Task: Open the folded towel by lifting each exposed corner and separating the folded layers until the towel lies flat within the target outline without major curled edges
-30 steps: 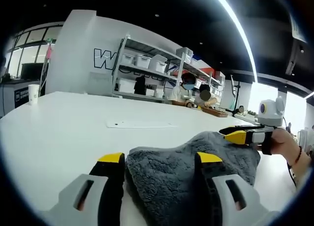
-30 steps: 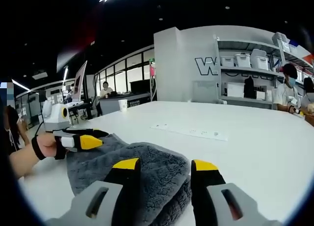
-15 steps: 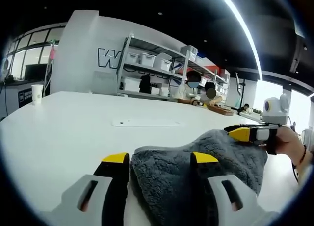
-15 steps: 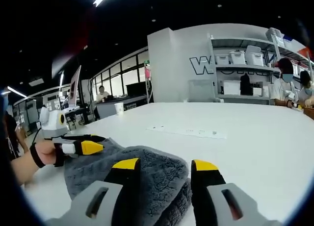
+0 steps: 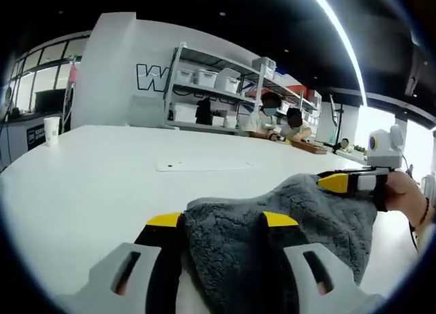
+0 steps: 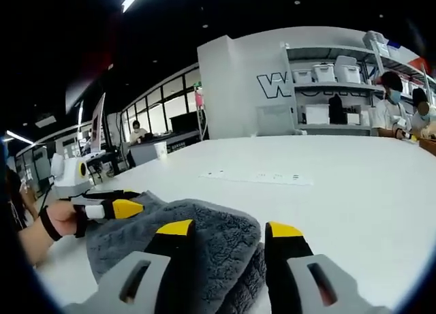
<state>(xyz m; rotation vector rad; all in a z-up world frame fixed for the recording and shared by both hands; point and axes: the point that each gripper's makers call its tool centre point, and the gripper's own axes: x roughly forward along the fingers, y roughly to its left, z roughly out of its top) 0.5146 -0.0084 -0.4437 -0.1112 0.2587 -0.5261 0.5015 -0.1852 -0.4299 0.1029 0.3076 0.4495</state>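
On the white table (image 5: 88, 184), one grey towel (image 5: 272, 225): left gripper (image 5: 221, 222) pinched its 9 o'clock end, right gripper (image 6: 228, 231) clamped 3 o'clock.

Both the left gripper (image 5: 221, 222) and the right gripper (image 6: 229, 230) are held low and level, jaws parted around grey cloth, each gripped by a hand (image 6: 60, 217).

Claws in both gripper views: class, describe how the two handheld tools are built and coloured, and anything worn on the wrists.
Each claw, left claw and right claw, has two black fingers capped with yellow tips on light grey moulded bodies with slotted openings. From across the table each shows a white camera box with a yellow-ringed lens on top. The hand holding the left one wears a dark wristband.
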